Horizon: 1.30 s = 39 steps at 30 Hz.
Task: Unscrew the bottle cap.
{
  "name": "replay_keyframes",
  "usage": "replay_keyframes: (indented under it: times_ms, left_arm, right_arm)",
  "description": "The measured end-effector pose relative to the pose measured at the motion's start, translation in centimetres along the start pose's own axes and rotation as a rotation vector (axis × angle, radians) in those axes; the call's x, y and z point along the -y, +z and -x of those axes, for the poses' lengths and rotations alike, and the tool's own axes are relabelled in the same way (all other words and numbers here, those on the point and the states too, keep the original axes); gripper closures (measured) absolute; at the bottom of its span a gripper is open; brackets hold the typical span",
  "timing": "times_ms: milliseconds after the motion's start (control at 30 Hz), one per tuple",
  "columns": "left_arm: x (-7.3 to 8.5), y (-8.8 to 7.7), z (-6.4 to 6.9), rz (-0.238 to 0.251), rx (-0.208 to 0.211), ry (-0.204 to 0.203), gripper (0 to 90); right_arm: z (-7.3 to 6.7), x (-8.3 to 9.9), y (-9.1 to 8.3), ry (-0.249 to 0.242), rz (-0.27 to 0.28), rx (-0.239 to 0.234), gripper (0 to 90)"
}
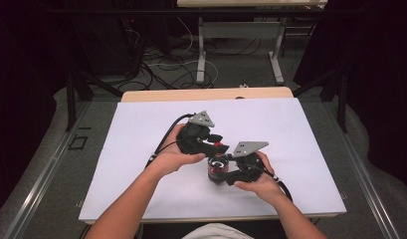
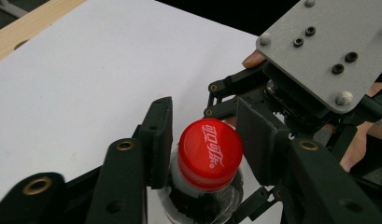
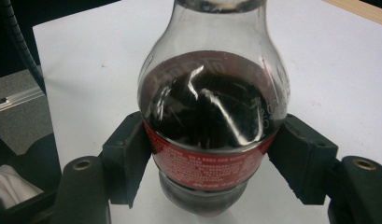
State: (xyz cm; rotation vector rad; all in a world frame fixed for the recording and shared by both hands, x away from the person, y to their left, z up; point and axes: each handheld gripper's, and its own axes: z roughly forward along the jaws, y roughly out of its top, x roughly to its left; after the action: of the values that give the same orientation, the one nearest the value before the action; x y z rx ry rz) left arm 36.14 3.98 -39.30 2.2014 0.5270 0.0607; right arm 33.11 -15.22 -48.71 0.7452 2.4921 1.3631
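A small cola bottle [image 1: 217, 172] stands upright on the white table sheet [image 1: 141, 129]. It has dark liquid, a red label [image 3: 205, 165] and a red cap [image 2: 209, 151]. My right gripper [image 3: 212, 156] is shut on the bottle's lower body, with a pad on each side of the label. From above and behind, my left gripper [image 2: 205, 133] comes down over the neck, its two pads pressed against the sides of the cap. In the high view, the left gripper [image 1: 217, 145] sits just above the right gripper [image 1: 222, 174] near the table's middle. The right gripper's grey plate [image 2: 326, 51] lies close behind the cap.
White sheet spreads out on every side of the bottle. The table's wooden far edge [image 1: 206, 93] runs across the back. Beyond it are a desk's legs [image 1: 201, 50] and loose cables [image 1: 166, 64] on the floor. Dark curtains flank both sides.
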Motion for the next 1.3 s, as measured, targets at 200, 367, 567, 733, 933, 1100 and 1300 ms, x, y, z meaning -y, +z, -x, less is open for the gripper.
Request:
replay_keyframes:
  times_ms: [200, 367, 567, 733, 933, 1100, 1300]
  left_arm:
    - [-0.3, 0.4, 1.2, 0.004, -0.116, -0.102, 61.9]
    - [-0.9, 0.5, 2.3, -0.033, -0.245, -0.245, 62.1]
    - [-1.1, 0.8, 2.7, -0.015, -0.268, -0.265, 62.0]
    - [-1.1, 0.5, 2.3, -0.006, -0.224, -0.264, 61.0]
    - [-1.1, -0.9, 1.3, 0.059, -0.14, -0.208, 46.7]
    - [-0.8, -1.8, 0.7, 0.071, -0.075, -0.127, 40.0]
    - [-0.3, -2.0, -0.1, 0.087, -0.007, -0.045, 31.8]
  right_arm:
    - [0.1, 0.1, 0.0, 0.01, -0.004, 0.015, 32.1]
    - [-0.2, 0.0, 0.1, 0.006, -0.012, 0.042, 32.1]
    - [-0.1, 0.1, 0.0, 0.004, -0.005, 0.045, 32.2]
    - [-0.1, 0.0, -0.1, 0.009, 0.002, 0.048, 32.2]
    - [0.2, 0.0, -0.4, 0.02, 0.015, 0.029, 32.2]
    - [0.4, 0.0, -0.6, 0.017, 0.007, 0.023, 32.1]
    - [0.3, -0.1, -0.5, 0.015, 0.021, 0.016, 32.1]
